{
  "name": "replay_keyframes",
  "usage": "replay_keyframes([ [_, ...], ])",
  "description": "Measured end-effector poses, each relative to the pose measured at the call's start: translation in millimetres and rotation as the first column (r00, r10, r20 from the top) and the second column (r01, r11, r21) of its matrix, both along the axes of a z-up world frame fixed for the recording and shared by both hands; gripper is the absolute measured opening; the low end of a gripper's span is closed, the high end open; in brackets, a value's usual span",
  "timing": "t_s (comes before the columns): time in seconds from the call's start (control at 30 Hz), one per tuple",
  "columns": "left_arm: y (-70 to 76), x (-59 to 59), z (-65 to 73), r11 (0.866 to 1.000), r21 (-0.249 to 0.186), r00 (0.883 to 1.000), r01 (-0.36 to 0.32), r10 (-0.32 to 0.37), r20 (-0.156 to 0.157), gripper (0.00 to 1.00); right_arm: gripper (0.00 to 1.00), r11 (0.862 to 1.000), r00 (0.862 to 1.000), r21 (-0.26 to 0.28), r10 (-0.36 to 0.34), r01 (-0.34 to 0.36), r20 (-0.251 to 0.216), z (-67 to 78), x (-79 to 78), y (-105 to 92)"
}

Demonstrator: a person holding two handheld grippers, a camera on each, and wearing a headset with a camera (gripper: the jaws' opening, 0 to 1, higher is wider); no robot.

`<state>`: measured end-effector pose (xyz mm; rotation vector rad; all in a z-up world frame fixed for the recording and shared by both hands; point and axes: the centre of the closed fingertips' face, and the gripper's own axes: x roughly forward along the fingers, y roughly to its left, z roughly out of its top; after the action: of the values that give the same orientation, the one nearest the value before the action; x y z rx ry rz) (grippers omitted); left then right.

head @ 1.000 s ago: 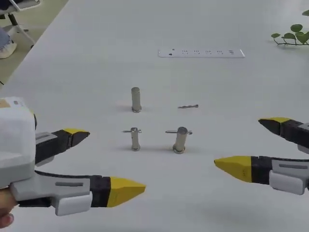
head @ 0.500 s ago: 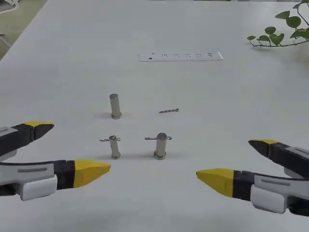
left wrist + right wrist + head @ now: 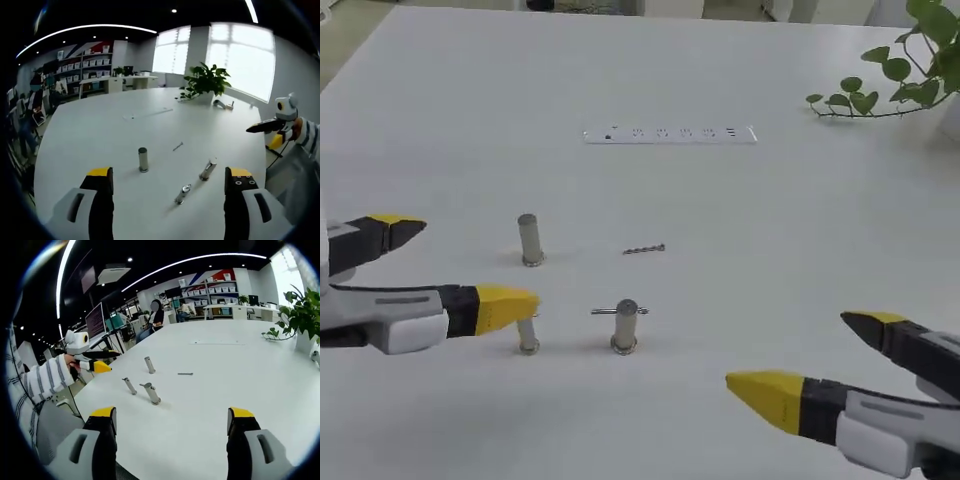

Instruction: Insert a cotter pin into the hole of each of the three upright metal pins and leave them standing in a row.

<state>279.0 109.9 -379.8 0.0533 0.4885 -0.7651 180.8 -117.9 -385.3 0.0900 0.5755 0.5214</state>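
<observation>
The left gripper [image 3: 460, 265] and right gripper [image 3: 805, 353] hover over the white desk [image 3: 770, 220], fingers wide apart and empty. Three metal pins stand upright: a bare pin [image 3: 529, 240] at the back, a front pin [image 3: 625, 332] with a cotter pin [image 3: 619, 311] through it, and a third pin [image 3: 527, 338] partly behind a left finger. A loose cotter pin [image 3: 644, 249] lies near the bare pin.

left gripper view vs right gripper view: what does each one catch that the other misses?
Left gripper view: the yellow-tipped right gripper seen from outside, open, in a hand with a striped sleeve. Right gripper view: the left gripper likewise, open, plus a dark wall monitor and a person behind the table. Both: three upright silver metal pins, the loose thin cotter pin lying flat, the white power strip, the green potted plant, the white table.
</observation>
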Motion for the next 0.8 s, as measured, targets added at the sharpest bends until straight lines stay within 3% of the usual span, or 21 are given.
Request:
replay_keyframes([
  [0.23, -3.7, 24.9, -4.6, 0.999, 0.030, 0.999, 0.033, -0.033, 0.001, 0.85, 0.90, 1.000, 1.000, -0.008, -0.020, 0.020, -0.020, -3.2, -3.6, -6.8],
  [0.5, -2.3, 54.5, -24.5, 0.998, 0.058, 1.000, 0.027, -0.026, -0.017, 0.77, 0.89, 0.999, 0.998, -0.014, -0.034, 0.034, -0.043, -8.7, -8.9, -9.2],
  [0.8, -13.3, 68.7, -45.9, 0.992, 0.096, 0.997, 0.080, -0.077, -0.031, 0.66, 0.88, 0.999, 0.997, -0.018, -0.046, 0.045, -0.061, -13.2, -11.1, -13.9],
])
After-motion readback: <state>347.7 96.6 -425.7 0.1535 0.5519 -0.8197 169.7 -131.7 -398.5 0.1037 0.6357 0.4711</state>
